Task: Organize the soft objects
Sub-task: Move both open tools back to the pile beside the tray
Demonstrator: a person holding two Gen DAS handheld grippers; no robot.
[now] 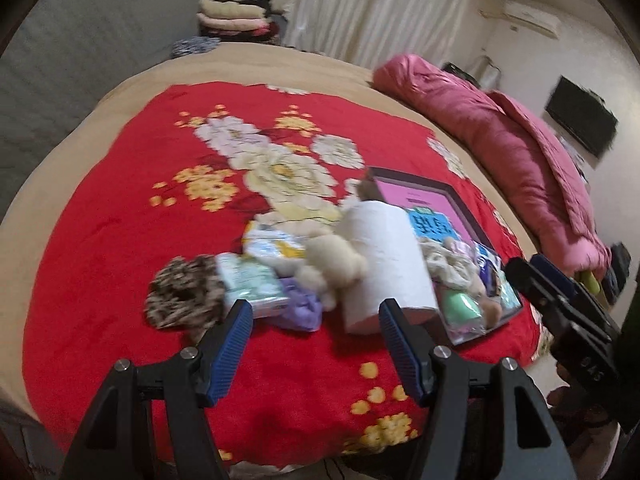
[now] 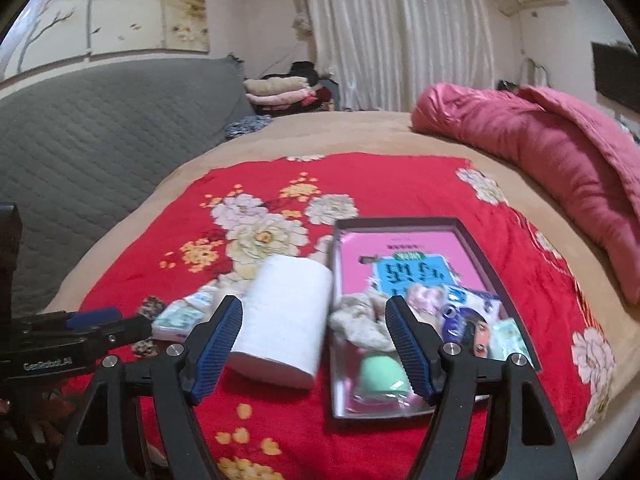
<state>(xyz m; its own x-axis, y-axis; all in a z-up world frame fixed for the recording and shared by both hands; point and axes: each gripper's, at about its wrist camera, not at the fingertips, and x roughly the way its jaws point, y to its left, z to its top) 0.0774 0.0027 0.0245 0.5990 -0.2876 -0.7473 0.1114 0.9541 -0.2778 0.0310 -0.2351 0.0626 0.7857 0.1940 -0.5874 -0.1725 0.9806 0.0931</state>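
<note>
Hovering open-jawed — both grippers [image 1: 316, 344] [image 2: 314, 344] above the paper roll [image 2: 286, 316].

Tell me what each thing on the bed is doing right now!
left gripper: open, fingers hold nothing.
right gripper: open, fingers hold nothing.
toilet paper roll: lying on its side beside the box.
box: open, partly filled.
green sponge: inside the box.
leopard scrunchie: loose on the red blanket.
curtains: drawn shut.

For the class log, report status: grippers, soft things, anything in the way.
Left gripper and right gripper open, empty. Paper roll lies beside the tray; cream cloth and green sponge inside it. Nothing blocking.
</note>
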